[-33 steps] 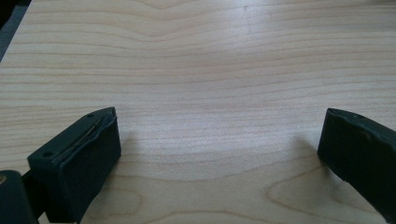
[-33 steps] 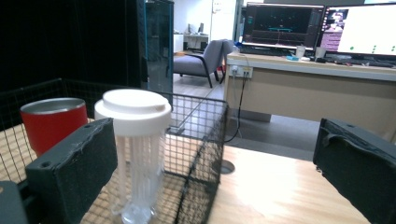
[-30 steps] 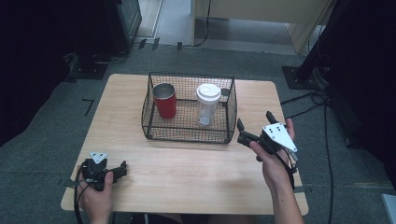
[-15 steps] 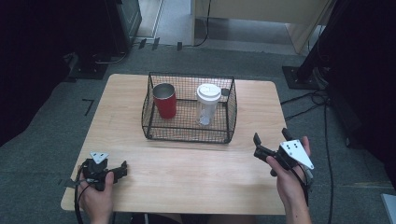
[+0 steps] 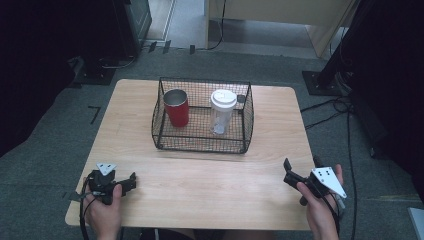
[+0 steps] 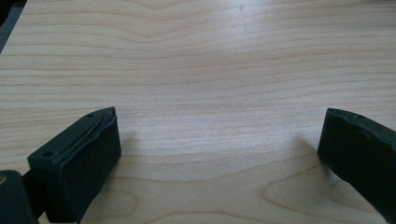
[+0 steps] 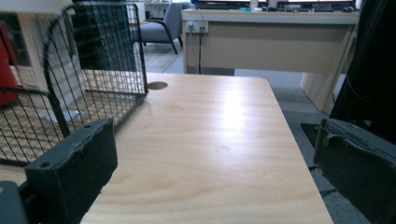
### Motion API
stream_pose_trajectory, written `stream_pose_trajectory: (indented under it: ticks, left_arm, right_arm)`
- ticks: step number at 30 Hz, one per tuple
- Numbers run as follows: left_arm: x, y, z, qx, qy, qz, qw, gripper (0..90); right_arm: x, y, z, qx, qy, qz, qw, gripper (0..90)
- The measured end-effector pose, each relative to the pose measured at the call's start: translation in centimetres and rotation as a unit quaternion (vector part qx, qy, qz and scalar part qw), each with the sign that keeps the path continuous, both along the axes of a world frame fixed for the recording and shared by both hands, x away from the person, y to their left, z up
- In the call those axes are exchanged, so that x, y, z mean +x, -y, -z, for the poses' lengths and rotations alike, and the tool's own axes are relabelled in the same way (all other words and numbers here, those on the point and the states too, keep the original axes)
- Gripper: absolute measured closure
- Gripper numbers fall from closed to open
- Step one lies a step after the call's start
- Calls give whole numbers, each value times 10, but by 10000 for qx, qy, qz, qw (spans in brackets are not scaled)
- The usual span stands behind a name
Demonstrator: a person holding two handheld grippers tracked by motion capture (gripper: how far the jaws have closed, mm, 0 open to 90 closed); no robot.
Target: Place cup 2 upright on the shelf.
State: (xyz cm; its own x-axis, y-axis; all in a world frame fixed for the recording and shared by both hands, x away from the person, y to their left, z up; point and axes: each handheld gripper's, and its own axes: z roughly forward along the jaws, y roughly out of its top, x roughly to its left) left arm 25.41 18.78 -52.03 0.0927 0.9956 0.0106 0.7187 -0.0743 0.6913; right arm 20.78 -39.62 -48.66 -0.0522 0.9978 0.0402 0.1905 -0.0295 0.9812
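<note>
Both tongs, left (image 5: 131, 180) and right (image 5: 295, 175), gape empty; wire basket (image 5: 200, 145) holds red cup (image 5: 176, 107) and lidded clear cup (image 5: 222, 111).

Colours on the pale wood-grain table (image 5: 150, 145)

A black wire-mesh basket (image 5: 200, 142) holds a red metal cup (image 5: 176, 108) on the left and a clear plastic cup with a white lid (image 5: 222, 111) on the right; both tools are black.

Grey carpet floor (image 5: 60, 130), beige desk (image 7: 266, 42)

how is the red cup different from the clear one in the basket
The red cup is opaque and open-topped; the clear cup is see-through with a white lid. The red cup stands at the basket's left, the clear cup at its right. Both stand upright inside.
</note>
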Motion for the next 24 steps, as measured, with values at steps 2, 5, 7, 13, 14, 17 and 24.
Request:
stream_pose_trajectory:
  ticks: [2,5,7,13,14,17,24]
  left_arm:
    - [0,0,0,-3,-1,-1,10000,1]
    - [0,0,0,0,-2,2,10000,1]
    - [0,0,0,-2,-2,0,10000,1]
    - [0,0,0,-3,0,0,10000,1]
    - [0,0,0,-2,-3,1,10000,1]
    - [0,0,0,-3,-1,1,10000,1]
    - [0,0,0,-4,0,0,10000,1]
  right_arm:
    - [-3,4,5,10,-61,38,10000,2]
    - [-8,10,13,13,-135,93,9999,1]
    - [-11,12,19,-12,-237,113,9997,1]
    - [-17,19,34,-191,-621,180,9977,2]
    - [-17,21,34,-169,-642,185,9976,2]
    - [-19,24,34,-161,-721,199,9971,2]
    - [-20,27,35,-329,-1382,119,9898,72]
